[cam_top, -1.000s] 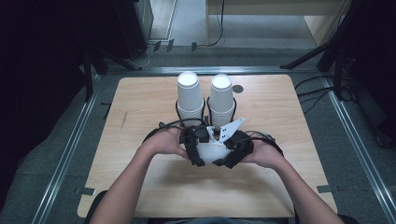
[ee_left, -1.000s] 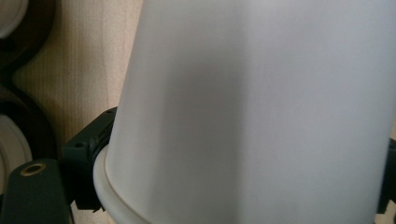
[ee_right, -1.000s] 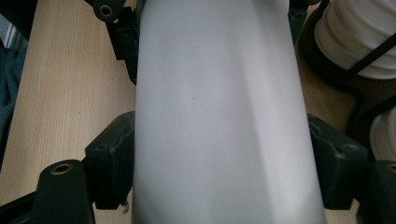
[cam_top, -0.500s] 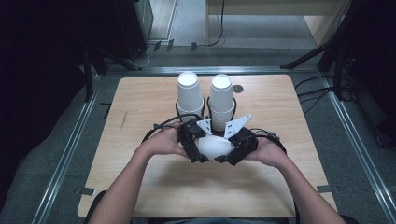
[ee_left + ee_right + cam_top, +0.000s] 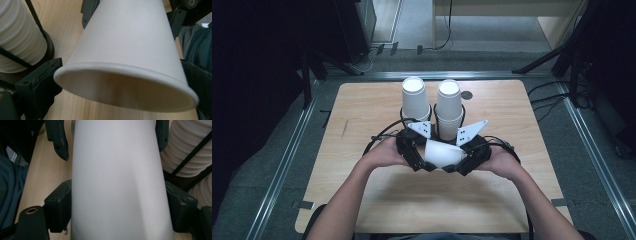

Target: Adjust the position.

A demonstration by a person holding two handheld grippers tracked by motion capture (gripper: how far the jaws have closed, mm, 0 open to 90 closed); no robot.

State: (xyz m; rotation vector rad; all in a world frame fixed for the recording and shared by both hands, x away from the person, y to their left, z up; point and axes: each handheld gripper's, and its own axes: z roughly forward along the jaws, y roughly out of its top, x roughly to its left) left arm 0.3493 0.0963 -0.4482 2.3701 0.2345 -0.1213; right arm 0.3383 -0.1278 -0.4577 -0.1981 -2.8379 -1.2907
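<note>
A white paper cup (image 5: 443, 152) lies on its side above the wooden table (image 5: 362, 115), between my two grippers. My right gripper (image 5: 118, 207) is shut on the cup's narrower part, a pad pressing on each side. My left gripper (image 5: 117, 85) stands open around the wide rim (image 5: 120, 68). Its jaws have just been opening, and a small gap shows beside one of them in the right gripper view. In the high view the left gripper (image 5: 424, 162) and the right gripper (image 5: 467, 162) face each other across the cup.
Two tall stacks of upside-down white cups, one on the left (image 5: 413, 97) and one on the right (image 5: 448, 102), stand in black wire holders just beyond the grippers. A small dark disc (image 5: 467, 94) lies behind them. Metal rails edge the table.
The left gripper's jaws have spread apart at the cup's rim, and both hands with the cup have drifted slightly away from the person. The right gripper keeps its hold.
</note>
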